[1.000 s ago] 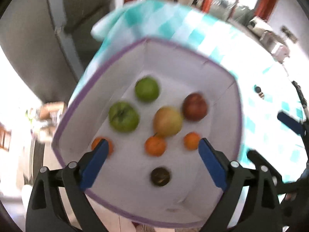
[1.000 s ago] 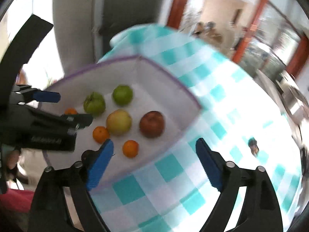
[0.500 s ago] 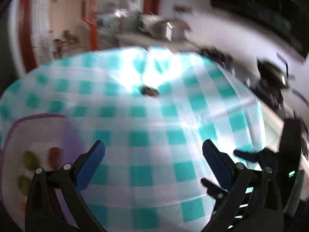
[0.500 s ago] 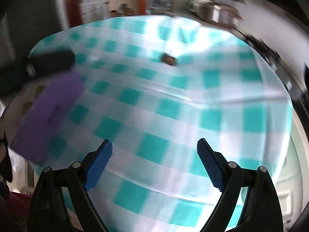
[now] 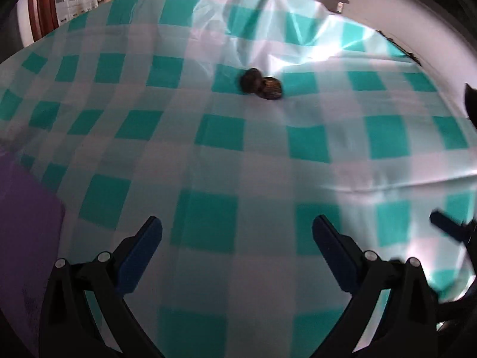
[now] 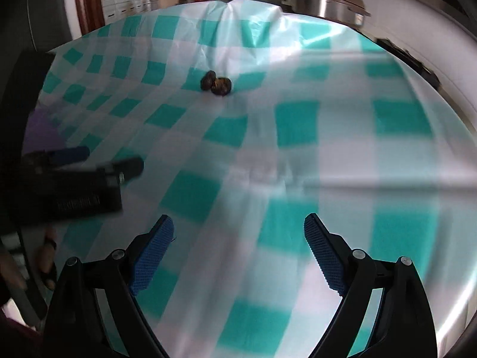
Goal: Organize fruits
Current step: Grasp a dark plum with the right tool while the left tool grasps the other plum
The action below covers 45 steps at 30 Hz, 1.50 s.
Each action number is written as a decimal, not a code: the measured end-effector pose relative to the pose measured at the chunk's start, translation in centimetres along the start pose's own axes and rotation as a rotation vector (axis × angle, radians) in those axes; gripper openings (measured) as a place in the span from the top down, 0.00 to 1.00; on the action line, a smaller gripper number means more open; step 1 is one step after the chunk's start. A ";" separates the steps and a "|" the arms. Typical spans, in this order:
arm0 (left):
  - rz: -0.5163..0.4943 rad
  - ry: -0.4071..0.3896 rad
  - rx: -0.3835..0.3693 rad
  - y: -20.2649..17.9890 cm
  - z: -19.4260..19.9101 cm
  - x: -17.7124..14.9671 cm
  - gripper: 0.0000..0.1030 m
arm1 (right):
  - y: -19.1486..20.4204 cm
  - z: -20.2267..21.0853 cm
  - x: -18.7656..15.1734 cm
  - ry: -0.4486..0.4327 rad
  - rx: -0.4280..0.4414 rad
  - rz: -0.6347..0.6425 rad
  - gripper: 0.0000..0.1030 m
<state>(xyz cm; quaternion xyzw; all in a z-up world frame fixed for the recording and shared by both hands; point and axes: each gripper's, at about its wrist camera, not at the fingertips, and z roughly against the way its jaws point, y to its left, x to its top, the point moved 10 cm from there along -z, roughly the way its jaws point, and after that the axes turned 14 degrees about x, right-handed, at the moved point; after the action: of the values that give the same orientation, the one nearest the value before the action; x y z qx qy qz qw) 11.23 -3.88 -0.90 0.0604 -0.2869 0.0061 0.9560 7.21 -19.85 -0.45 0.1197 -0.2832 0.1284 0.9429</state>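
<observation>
Checked teal-and-white cloth covers the table, creased toward its far edge; a steel pot stands beyond it. I find two dark fruits touching one another out on the cloth, well ahead of both tools; the pair's long axis runs left to right across my view. My left gripper has its fingers spread wide and empty, the fruits ahead and slightly right of its centre line; my right gripper is likewise wide and empty, the fruits ahead and slightly left. Neither hand is clearly nearer. Both fruits look small, roundish, dark brown; blur hides their kind. A purple bin wall sits at the left edge.
</observation>
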 end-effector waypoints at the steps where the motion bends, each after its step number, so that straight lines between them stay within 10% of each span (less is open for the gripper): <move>1: 0.006 -0.007 0.010 0.1 -0.7 0.3 0.02 | -0.2 -0.9 0.8 0.005 0.007 0.010 0.16; 18: 0.109 -0.018 0.073 3.0 -5.2 1.3 0.02 | -2.7 -11.2 11.9 -0.117 0.064 0.042 0.23; 31: 0.088 -0.022 0.097 2.7 -5.7 1.1 0.02 | -1.5 -19.3 19.0 -0.043 0.088 0.191 0.34; 34: 0.058 -0.002 0.129 2.5 -6.0 1.2 0.02 | -0.7 -19.6 19.0 -0.018 0.137 0.204 0.64; 45: 0.056 0.023 -0.013 -1.9 -11.6 10.6 0.02 | -4.9 -9.8 12.2 -0.148 0.098 0.025 0.64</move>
<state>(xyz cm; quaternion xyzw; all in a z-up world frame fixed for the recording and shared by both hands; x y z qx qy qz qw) 26.56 -4.60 -4.86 0.0459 -0.2773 0.0318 0.9592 23.53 -19.43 -2.28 0.1711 -0.3470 0.1447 0.9107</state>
